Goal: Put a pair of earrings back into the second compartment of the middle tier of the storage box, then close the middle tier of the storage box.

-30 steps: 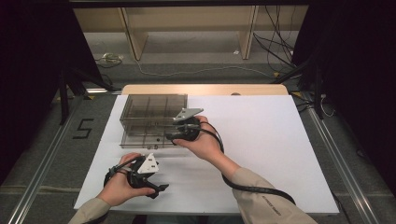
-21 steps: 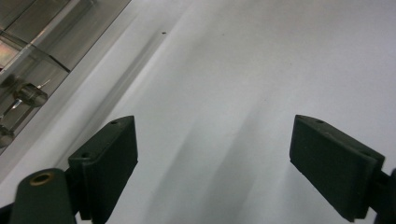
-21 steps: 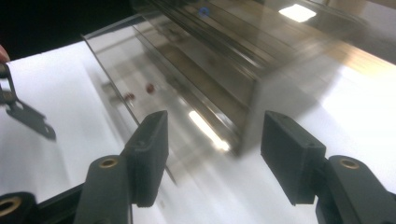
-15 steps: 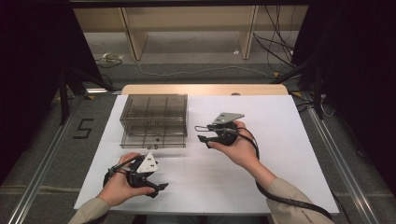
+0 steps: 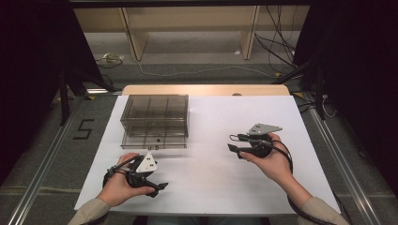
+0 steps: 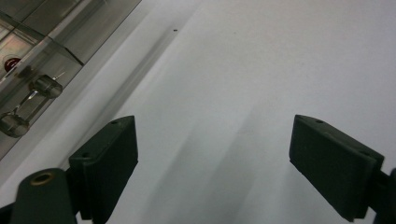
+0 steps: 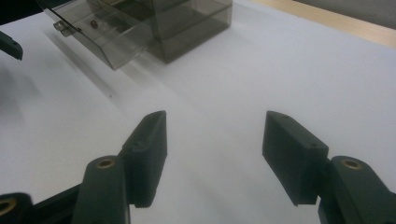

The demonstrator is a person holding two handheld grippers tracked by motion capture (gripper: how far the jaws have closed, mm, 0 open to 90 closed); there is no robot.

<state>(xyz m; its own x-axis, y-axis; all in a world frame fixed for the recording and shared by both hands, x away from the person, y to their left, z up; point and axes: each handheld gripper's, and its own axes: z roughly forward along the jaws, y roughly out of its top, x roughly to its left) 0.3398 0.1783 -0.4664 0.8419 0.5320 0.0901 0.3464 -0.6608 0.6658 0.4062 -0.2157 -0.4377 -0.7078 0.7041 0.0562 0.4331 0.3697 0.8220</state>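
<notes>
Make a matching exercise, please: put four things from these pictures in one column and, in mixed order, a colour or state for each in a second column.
1. drawer box
2. table cover
3. left gripper
4. small ball in the drawer

a. white
b. reddish
c. smoky and see-through, lower drawer pulled out
d. jaws open, nothing between them

Pairs: 1-c, 2-a, 3-d, 4-b

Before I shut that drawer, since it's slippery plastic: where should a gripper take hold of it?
Take the clear drawer by its small front knob, coming from the person's side. The drawer stands pulled out of the smoky box, and the knob juts forward.
</notes>
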